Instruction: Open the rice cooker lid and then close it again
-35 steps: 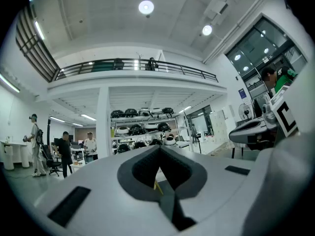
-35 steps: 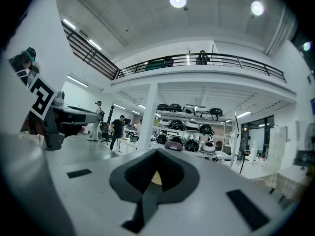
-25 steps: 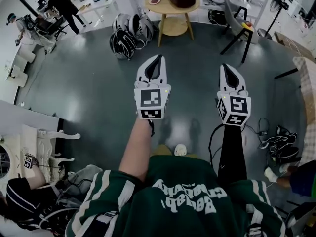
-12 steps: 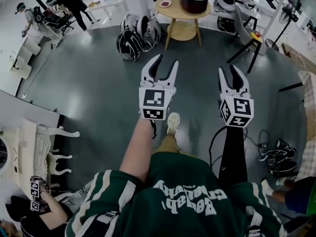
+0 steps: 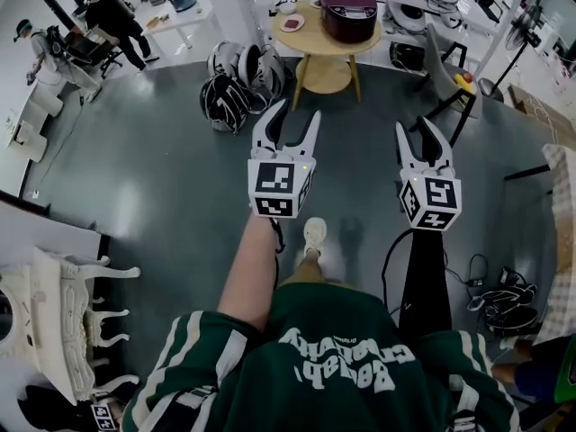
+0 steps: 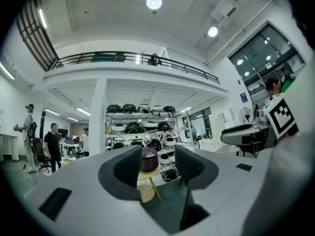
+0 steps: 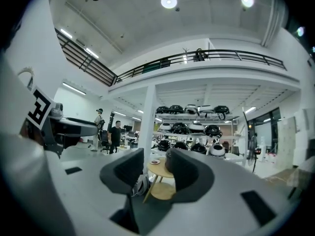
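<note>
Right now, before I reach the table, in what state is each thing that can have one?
rice cooker, lid shut, standing on the round table
left gripper, jaws opening, nothing between them
right gripper, jaws opening, nothing between them

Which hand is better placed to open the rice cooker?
Left, slightly: the rice cooker lines up between the left gripper's opening jaws; the right gripper, also opening, aims beside it. Both empty, far off.
</note>
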The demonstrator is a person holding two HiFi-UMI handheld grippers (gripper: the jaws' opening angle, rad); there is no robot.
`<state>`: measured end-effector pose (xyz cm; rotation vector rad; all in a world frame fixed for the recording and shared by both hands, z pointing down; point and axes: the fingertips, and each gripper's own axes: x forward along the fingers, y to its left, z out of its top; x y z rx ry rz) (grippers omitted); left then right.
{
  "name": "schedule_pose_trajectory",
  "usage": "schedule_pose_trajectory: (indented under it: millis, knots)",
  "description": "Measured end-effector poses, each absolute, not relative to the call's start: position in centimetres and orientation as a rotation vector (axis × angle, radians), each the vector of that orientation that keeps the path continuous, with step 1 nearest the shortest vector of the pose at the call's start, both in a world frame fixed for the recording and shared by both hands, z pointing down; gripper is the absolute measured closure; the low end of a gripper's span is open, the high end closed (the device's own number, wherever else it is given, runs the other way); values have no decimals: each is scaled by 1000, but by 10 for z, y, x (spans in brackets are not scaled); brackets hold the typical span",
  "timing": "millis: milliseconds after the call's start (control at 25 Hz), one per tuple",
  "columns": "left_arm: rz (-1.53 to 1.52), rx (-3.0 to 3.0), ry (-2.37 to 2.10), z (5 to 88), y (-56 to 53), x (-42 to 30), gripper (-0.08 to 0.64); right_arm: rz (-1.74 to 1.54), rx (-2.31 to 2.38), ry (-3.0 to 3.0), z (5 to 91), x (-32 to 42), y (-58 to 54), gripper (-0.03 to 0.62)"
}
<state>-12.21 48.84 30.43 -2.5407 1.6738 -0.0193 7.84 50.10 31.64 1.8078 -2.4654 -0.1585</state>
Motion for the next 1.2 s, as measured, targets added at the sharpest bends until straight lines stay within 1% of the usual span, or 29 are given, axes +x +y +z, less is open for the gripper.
schedule_pose_trajectory:
  millis: [760, 1200]
  knots:
    - [-38, -2642, 1551, 298, 238, -116, 360, -134, 1873, -2386, 308, 74, 269, 414]
    - [-42, -2682, 1508, 305, 172, -118, 360, -111, 1897, -2366, 315, 68, 207, 414]
